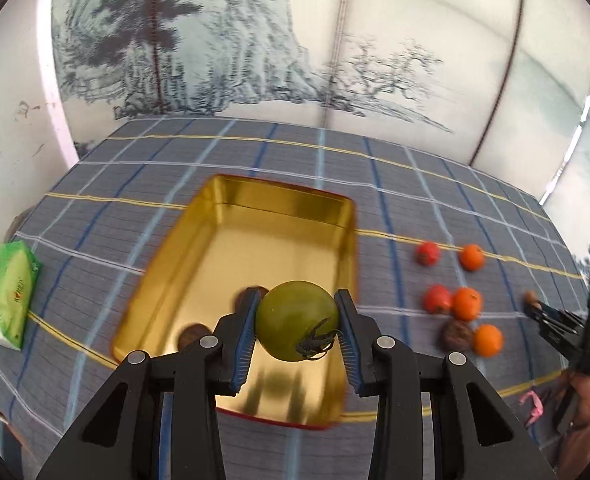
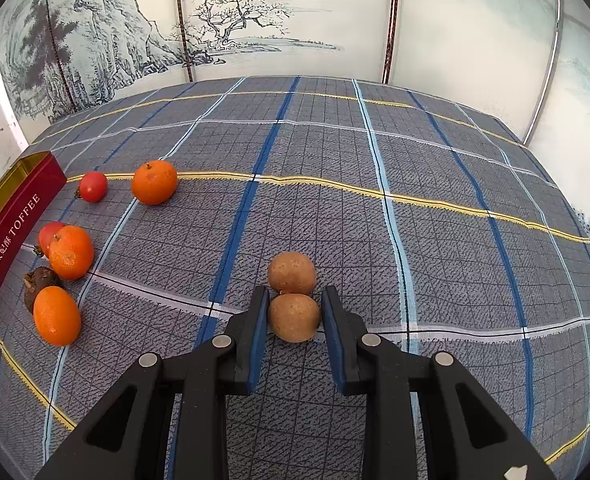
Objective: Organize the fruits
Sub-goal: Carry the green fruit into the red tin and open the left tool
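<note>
My left gripper (image 1: 297, 308) is shut on a green tomato (image 1: 295, 320) with a dark stalk, held above the near end of a gold tin tray (image 1: 279, 192). Two dark brown fruits (image 1: 193, 334) lie in the tray, partly hidden by my fingers. My right gripper (image 2: 293, 312) is down on the checked cloth, shut on a round brown fruit (image 2: 293, 318). A second brown fruit (image 2: 291, 272) touches it just behind. In the left wrist view the right gripper (image 1: 535, 304) shows at the far right.
Between tray and right gripper lie three oranges (image 2: 154, 182), two red tomatoes (image 2: 93, 186) and a dark wrinkled fruit (image 2: 39, 282). The tray's red side (image 2: 15, 232) reads TOFFEE. A green tissue pack (image 1: 7, 292) lies left of the tray. A painted screen backs the table.
</note>
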The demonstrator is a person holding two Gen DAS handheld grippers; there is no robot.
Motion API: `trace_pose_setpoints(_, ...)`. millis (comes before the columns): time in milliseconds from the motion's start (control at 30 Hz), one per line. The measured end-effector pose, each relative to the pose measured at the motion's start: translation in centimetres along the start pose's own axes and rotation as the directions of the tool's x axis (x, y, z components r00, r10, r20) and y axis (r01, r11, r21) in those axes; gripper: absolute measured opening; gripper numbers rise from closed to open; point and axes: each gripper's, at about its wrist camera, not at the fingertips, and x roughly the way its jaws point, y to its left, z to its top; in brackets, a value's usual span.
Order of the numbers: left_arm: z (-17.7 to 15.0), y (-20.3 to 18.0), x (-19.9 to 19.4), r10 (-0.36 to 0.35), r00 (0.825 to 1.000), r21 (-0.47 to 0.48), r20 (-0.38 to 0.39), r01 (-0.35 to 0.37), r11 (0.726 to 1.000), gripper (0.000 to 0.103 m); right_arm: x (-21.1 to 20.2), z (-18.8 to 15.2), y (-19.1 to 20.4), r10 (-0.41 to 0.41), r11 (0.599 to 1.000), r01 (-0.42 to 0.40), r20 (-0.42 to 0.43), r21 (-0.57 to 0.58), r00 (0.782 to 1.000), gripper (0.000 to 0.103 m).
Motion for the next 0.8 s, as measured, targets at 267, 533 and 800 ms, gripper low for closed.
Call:
trace_pose_setpoints(267, 1.3, 3.6, 1.1, 0.074, 0.997, -0.013, 0.009, -0.074, 0.997, 0.039, 0.0, 0.0, 0.0, -0.001, 1.000, 0.001, 0.000, -0.001, 1.000, 0.026)
trace_pose_setpoints(533, 1.7, 5.4, 2.9, 0.098, 0.995, -0.011, -0.024, -0.098, 0.995, 0.039, 0.0, 0.0, 0.0, -0.001, 1.000, 0.001, 0.000, -0.001, 1.000, 0.026)
trace_pose_setpoints(800, 2.2, 7.0, 4.3, 0.106, 0.992, -0.013, -0.062, -0.107, 0.994, 0.039, 0.0, 0.0, 0.0, -0.001, 1.000, 0.001, 0.000, -0.001, 1.000, 0.026)
